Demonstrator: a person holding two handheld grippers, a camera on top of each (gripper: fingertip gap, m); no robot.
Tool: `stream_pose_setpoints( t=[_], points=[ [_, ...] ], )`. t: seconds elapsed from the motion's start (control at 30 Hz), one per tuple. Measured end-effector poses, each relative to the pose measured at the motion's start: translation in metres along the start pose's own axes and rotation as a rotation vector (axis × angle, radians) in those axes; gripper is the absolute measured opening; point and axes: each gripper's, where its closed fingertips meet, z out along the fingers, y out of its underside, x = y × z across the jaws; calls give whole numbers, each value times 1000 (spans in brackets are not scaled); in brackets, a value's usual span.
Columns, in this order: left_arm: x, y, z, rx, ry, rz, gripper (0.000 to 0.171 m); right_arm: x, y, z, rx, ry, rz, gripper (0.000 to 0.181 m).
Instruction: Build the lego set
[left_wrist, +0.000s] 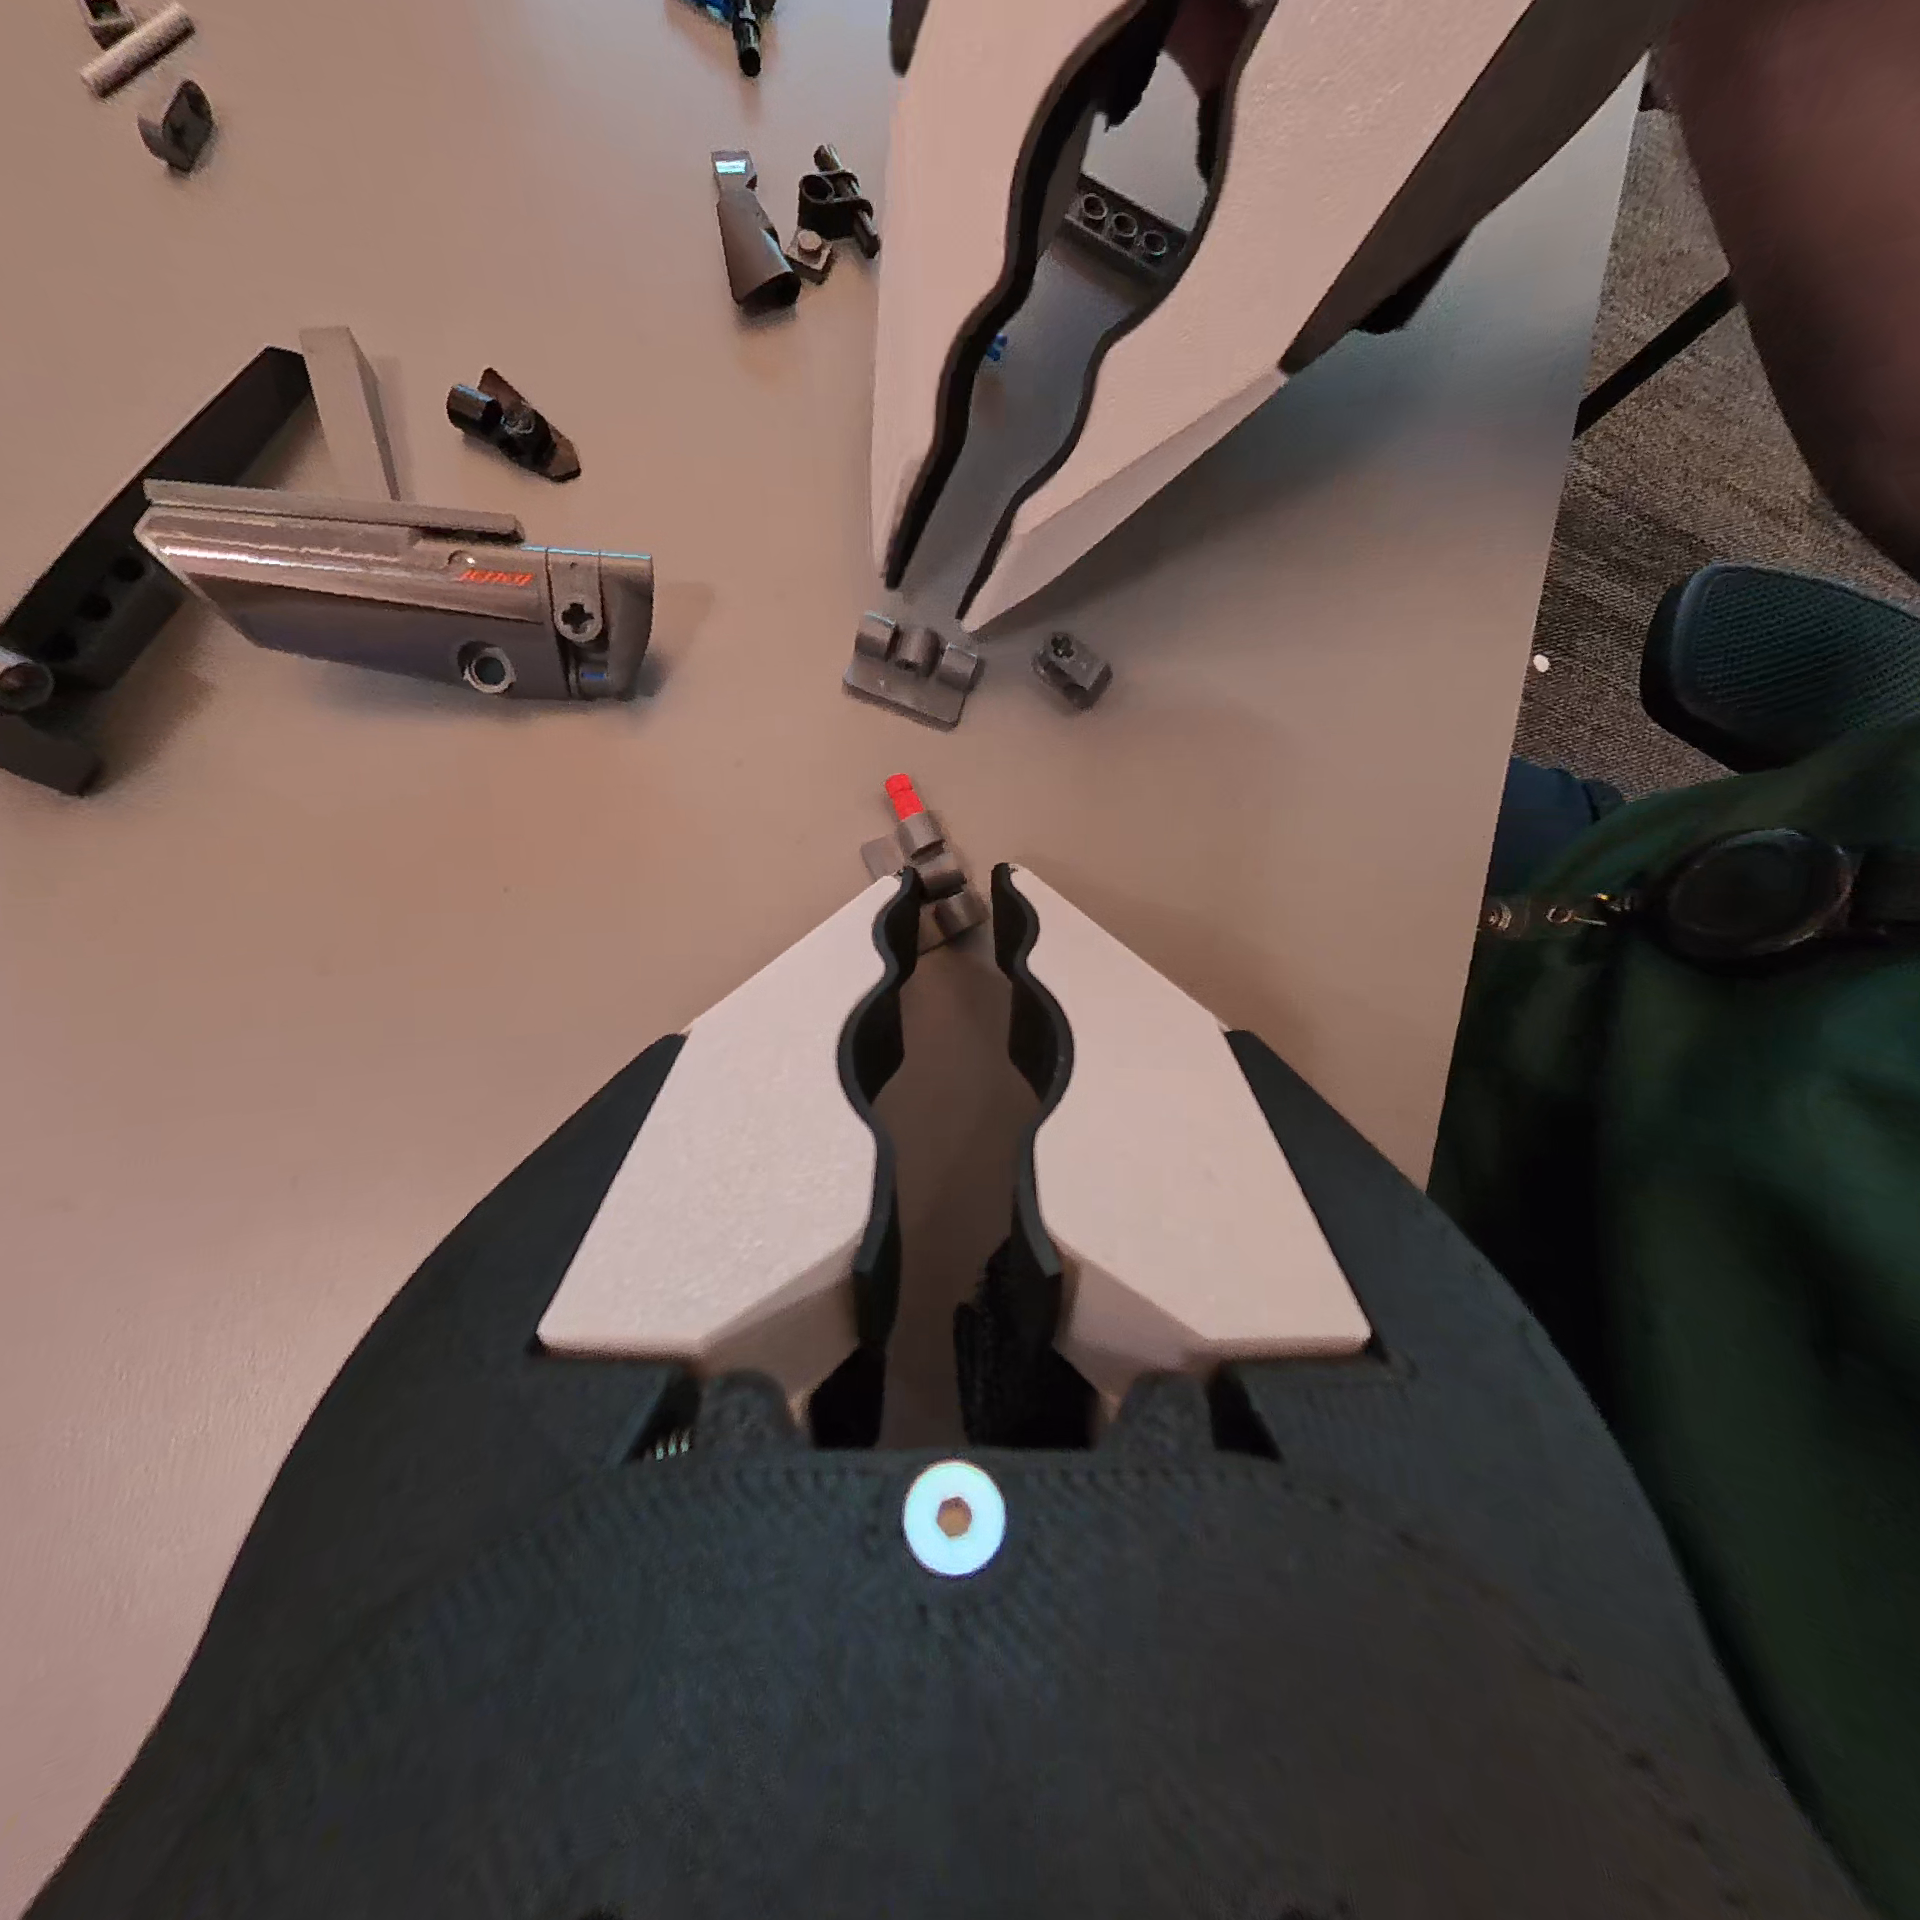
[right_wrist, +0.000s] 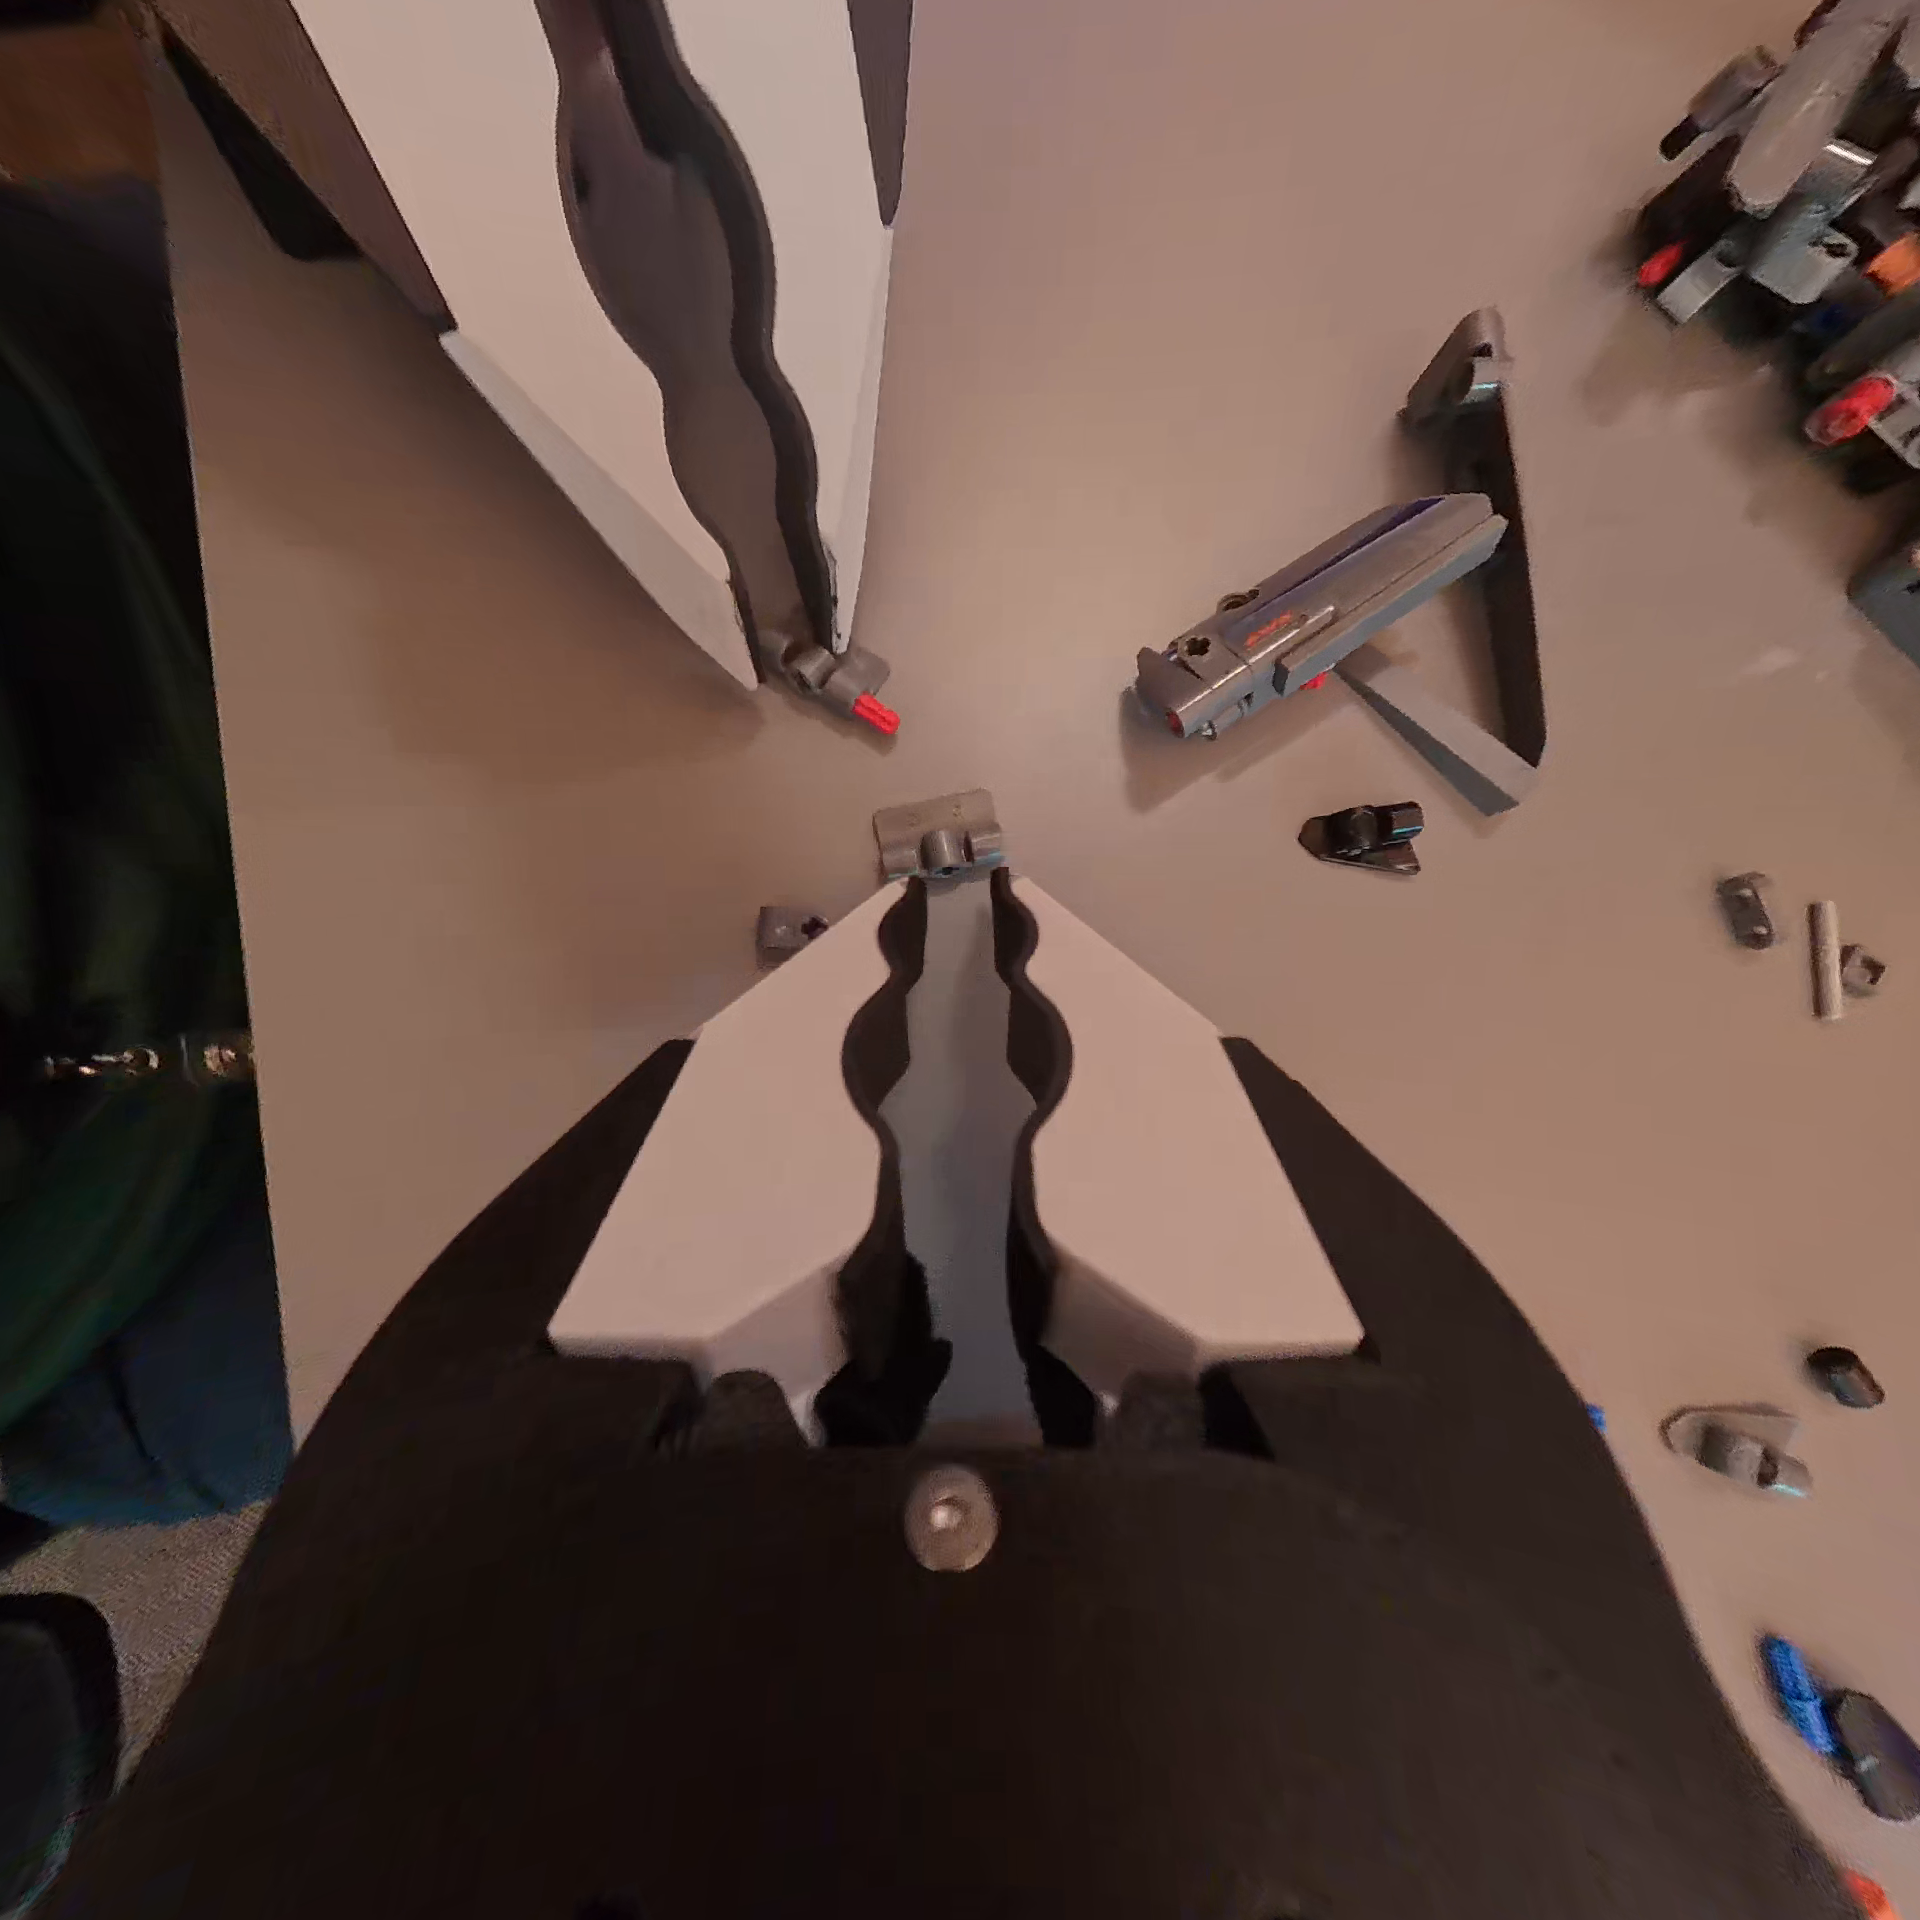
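Both pairs of jaws stand narrowly parted over the pale bench (left_wrist: 520, 1039). The left gripper (left_wrist: 954, 875) holds a small grey piece with a red pin (left_wrist: 920, 831) at its tips; the right gripper (right_wrist: 951, 878) has its tips at a flat grey clip piece (right_wrist: 935, 828), whether pinching it I cannot tell. A grey built section (left_wrist: 405, 592) with small orange lettering lies well apart.

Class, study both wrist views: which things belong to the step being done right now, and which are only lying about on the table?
In use:
left gripper
red-tipped grey piece
right gripper
grey clip plate

Lying about:
long grey assembly
small grey block
black wedge piece
half-built model
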Motion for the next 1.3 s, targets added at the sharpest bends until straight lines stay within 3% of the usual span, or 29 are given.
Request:
stream_pose_setpoints(
  t=[0.1,0.33,0.47,0.57,0.87,1.3],
  points=[
    [0,0,0,-6,-1,8,12,0,5,5,-45,-24,7,0],
    [-1,2,-1,-9,-1,17,9,-16,-11,17,-13,-64,10,0],
    [-1,4,-2,-12,-2,18,8,-13,-13,7,18,-47,9,0],
    [1,5,-3,-15,7,20,7,-10,-21,4,43,-19,-48,12],
    [3,9,-6,-59,-1,41,7,-17,-17,21,-19,-68,-192,8],
    [1,12,-8,-93,-13,90,6,-21,-21,24,6,-90,-94,7]
  ],
)
